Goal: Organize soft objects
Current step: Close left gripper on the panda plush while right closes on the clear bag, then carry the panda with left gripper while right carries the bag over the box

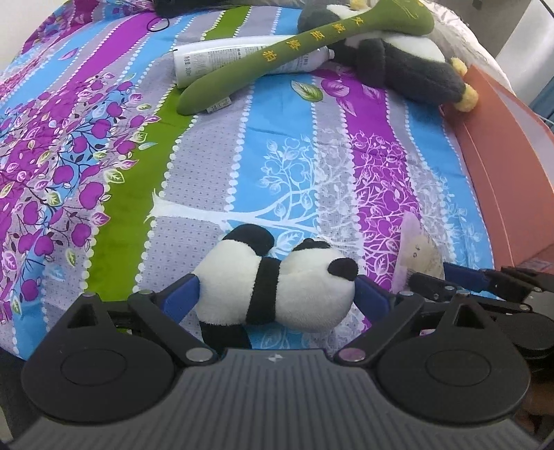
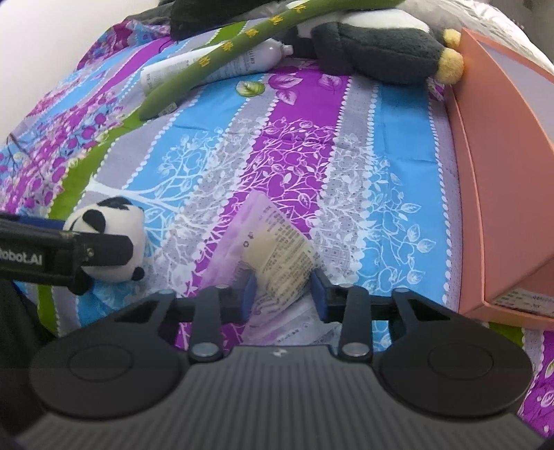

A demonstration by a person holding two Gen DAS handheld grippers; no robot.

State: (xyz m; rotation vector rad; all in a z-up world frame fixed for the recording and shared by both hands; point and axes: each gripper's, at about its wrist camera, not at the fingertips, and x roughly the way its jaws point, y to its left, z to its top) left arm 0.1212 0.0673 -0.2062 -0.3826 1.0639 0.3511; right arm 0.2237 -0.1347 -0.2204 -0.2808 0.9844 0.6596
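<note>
A small panda plush lies on the patterned bedsheet. My left gripper is shut on it, a blue finger at each end; it also shows in the right wrist view. A printed plastic packet lies between the blue fingers of my right gripper, which is shut on it; the packet also shows in the left wrist view. A large grey and white plush and a long green plush stick lie at the far end of the bed.
A white tube lies under the green stick. An orange box stands along the right edge of the bed. The bedsheet between the near and far things is bare. A black cord lies at the far left.
</note>
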